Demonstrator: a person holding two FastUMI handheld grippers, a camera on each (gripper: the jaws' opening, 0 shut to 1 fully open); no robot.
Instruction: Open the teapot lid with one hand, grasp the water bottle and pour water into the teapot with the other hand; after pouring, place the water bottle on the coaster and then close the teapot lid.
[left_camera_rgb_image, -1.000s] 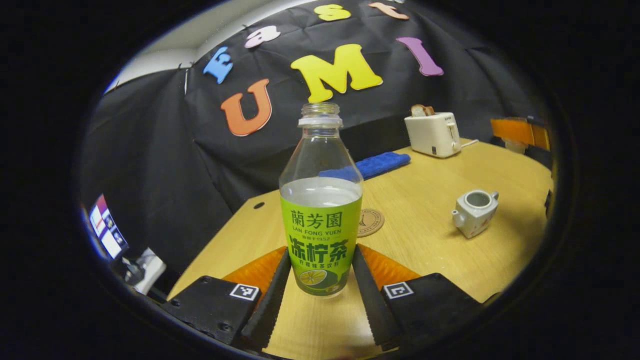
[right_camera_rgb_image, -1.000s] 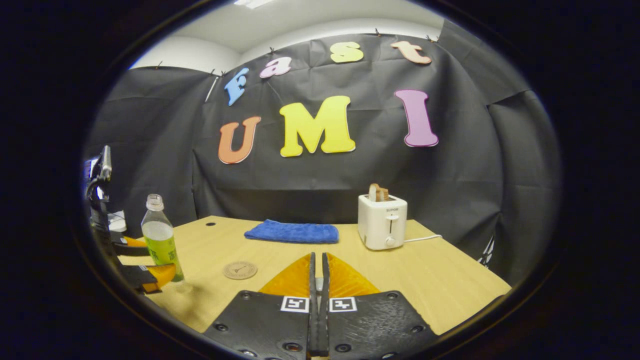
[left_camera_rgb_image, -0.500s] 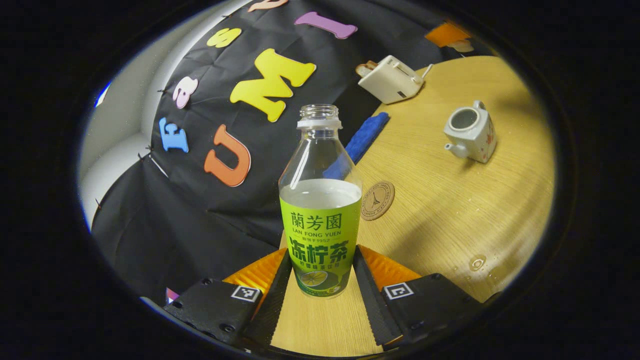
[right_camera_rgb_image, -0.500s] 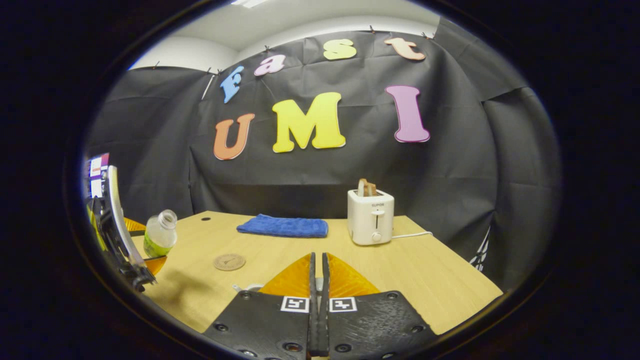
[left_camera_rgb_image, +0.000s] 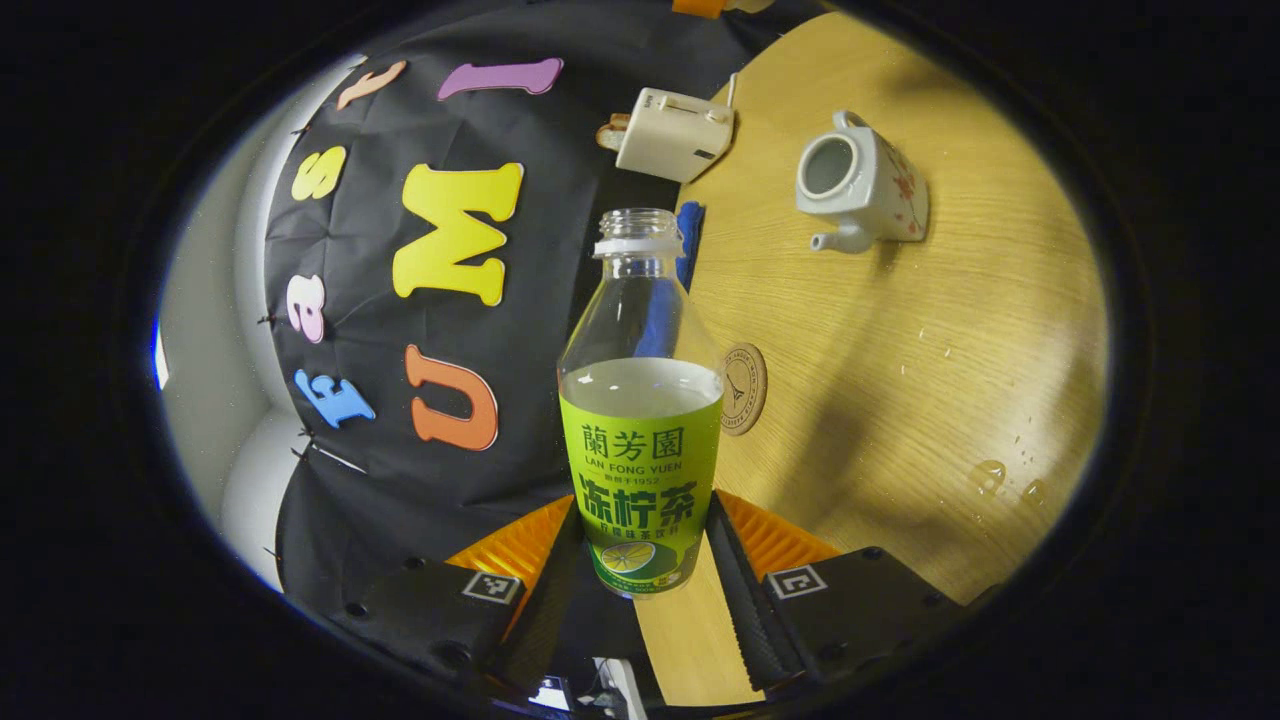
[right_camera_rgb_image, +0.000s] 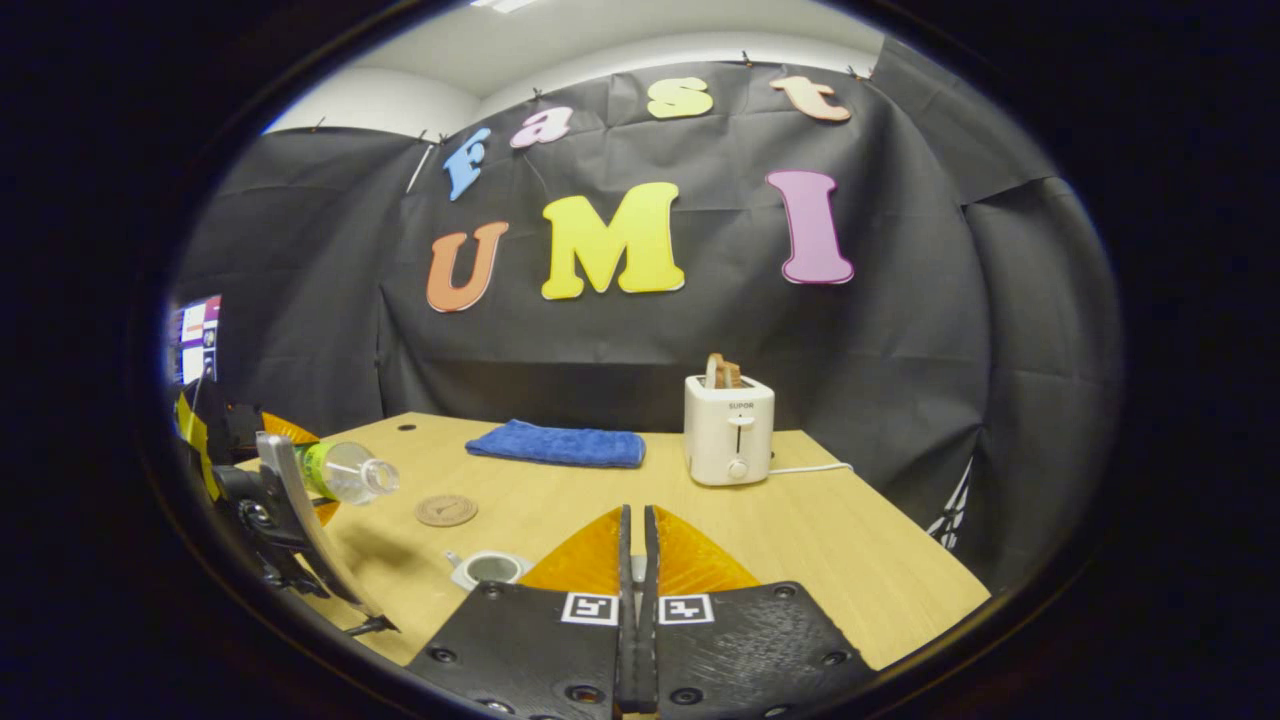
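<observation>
Green-labelled water bottle (left_camera_rgb_image: 641, 420) sat tipped over sideways in the air above the table (left_camera_rgb_image: 900, 400), squeezed on both sides by the left gripper (left_camera_rgb_image: 640, 560). Its open mouth pointed toward the lidless teapot (left_camera_rgb_image: 862, 182). Right gripper (right_camera_rgb_image: 637, 590) was pinched tight; I cannot tell what it held.

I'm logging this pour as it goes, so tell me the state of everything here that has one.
water bottle: uncapped, about half full, tipped almost level, mouth toward the teapot
teapot: lid off, open
coaster: bare
toaster: bread sticking up
blue cloth: folded flat
left tongs: clamped on the bottle
right tongs: shut, contents hidden
</observation>
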